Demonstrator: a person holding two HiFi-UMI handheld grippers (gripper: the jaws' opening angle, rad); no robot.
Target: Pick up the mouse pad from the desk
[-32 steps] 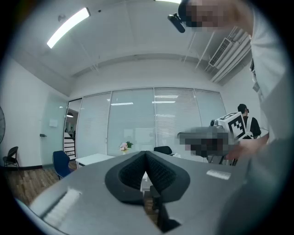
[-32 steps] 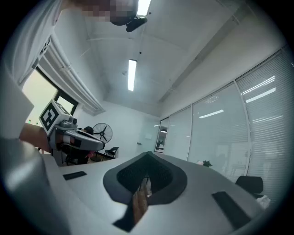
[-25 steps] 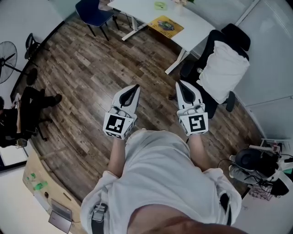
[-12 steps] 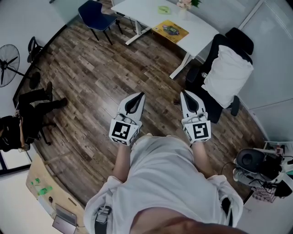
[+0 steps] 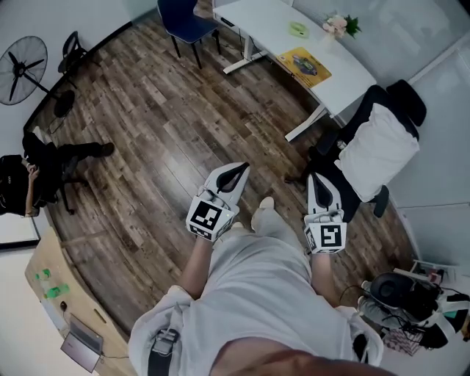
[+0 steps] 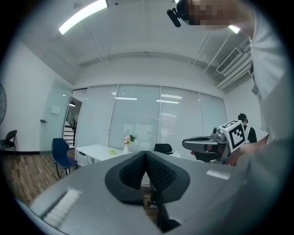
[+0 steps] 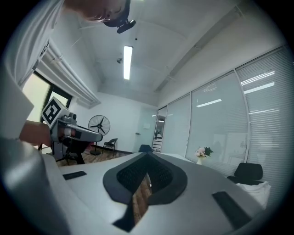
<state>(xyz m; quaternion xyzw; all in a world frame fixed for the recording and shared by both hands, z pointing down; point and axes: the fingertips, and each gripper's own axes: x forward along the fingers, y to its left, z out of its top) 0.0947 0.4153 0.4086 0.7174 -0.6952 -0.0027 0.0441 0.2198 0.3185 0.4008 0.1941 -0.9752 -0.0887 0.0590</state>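
Observation:
The mouse pad (image 5: 305, 64), yellow with a printed picture, lies on the white desk (image 5: 268, 20) far ahead at the top of the head view. Both grippers are held level in front of the person's body, well short of the desk. My left gripper (image 5: 241, 170) is shut with nothing between its pads (image 6: 146, 154). My right gripper (image 5: 316, 179) is also shut and empty (image 7: 148, 156). Each gripper view shows the other gripper beside it: the right gripper (image 6: 206, 144) and the left gripper (image 7: 76, 133). A shoe (image 5: 263, 214) shows between them.
A black office chair with a white cushion (image 5: 376, 149) stands right of the desk. A blue chair (image 5: 186, 20) is at its left end. A small green item (image 5: 297, 29) and a flower vase (image 5: 337, 26) sit on the desk. A fan (image 5: 26, 62) and a seated person (image 5: 33, 172) are at the left.
The desk and mouse pad have shifted toward the upper right of the head view. Both grippers have sunk lower and moved right in the frame, still shut. A shoe now shows between them.

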